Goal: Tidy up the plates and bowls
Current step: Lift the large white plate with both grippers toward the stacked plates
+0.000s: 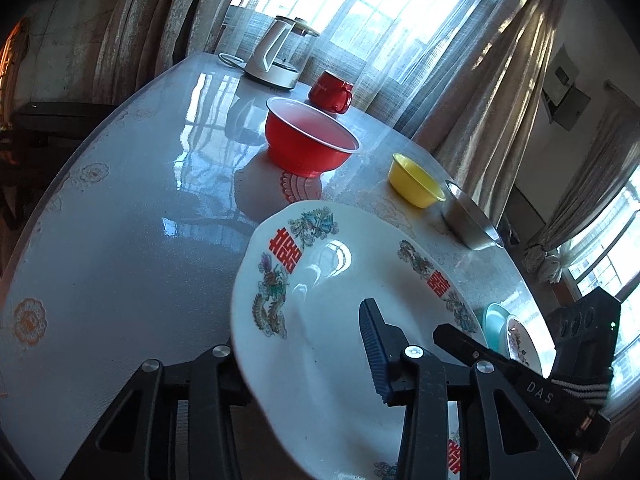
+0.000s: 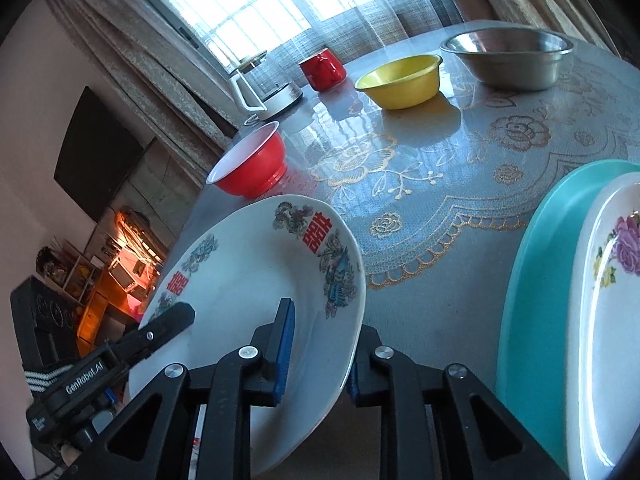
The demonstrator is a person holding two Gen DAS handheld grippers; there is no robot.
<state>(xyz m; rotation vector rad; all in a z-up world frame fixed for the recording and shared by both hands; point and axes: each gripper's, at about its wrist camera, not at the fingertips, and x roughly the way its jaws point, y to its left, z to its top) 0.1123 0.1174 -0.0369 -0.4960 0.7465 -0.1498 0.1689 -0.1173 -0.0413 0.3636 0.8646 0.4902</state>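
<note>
A white plate (image 1: 320, 280) (image 2: 248, 280) with red characters and dragon prints is tilted over the near part of the table. My left gripper (image 1: 300, 340) straddles its rim: the blue pad (image 1: 374, 352) lies on the upper face, and the other finger is hidden under the plate. My right gripper (image 2: 326, 320) clamps the opposite rim, one blue pad (image 2: 285, 344) on top and one finger below. Each gripper shows in the other's view on the plate's edge. A red bowl (image 1: 312, 148), a yellow bowl (image 1: 416, 180) and a steel bowl (image 1: 472, 220) stand farther back.
A teal plate (image 2: 532, 280) with a flower-print plate (image 2: 608, 320) on it lies at the right. A red mug (image 2: 322, 68) and a white kettle (image 2: 260, 88) stand at the far edge by the curtained window. The table (image 2: 440, 200) has a glossy embroidered cover.
</note>
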